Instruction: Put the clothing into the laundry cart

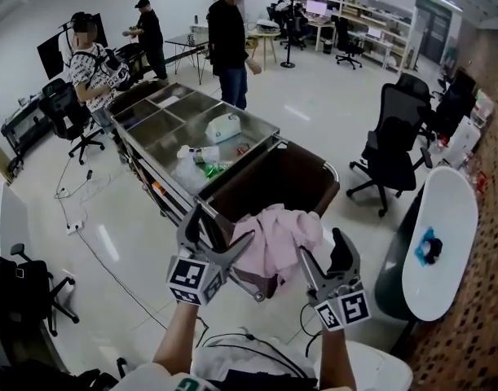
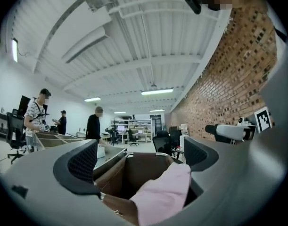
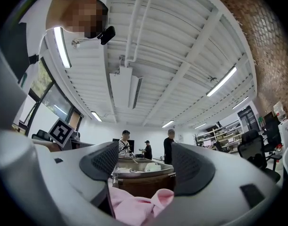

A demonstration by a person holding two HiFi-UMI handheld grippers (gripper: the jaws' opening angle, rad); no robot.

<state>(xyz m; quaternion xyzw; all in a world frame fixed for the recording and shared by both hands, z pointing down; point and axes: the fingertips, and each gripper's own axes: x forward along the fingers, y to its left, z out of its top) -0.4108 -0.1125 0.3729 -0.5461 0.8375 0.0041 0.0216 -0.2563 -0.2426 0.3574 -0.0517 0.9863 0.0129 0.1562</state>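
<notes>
1. Both of your grippers stand wide and hold nothing. The left gripper (image 1: pixel 216 233) has its jaws apart with the pink garment (image 1: pixel 277 230) low between them, nearer its right-hand jaw. The right gripper (image 1: pixel 322 252) is spread just as wide above the same cloth.
2. Where the garment lies matters: it is heaped on the near rim of the brown bag (image 1: pixel 291 176) at the end of the laundry cart (image 1: pixel 261 129). I judge that part of it hangs outside, so the task looks nearly done, not finished.
3. Take a proper bite before you move it. Lower one gripper until the garment (image 3: pixel 134 208) fills the gap between the jaws, then close fully. Thin fabric is likely to slide out of a half grip.
4. Lift the bundle clear of the rim and carry it forward over the dark hollow of the bag (image 2: pixel 134 171). Open only once it hangs inside.
5. Use the other gripper to sweep any trailing fold over the edge, so nothing drags the rest back out.
6. Aim only for the bag; the steel trays (image 1: pixel 171 116) beside it hold other things.
</notes>
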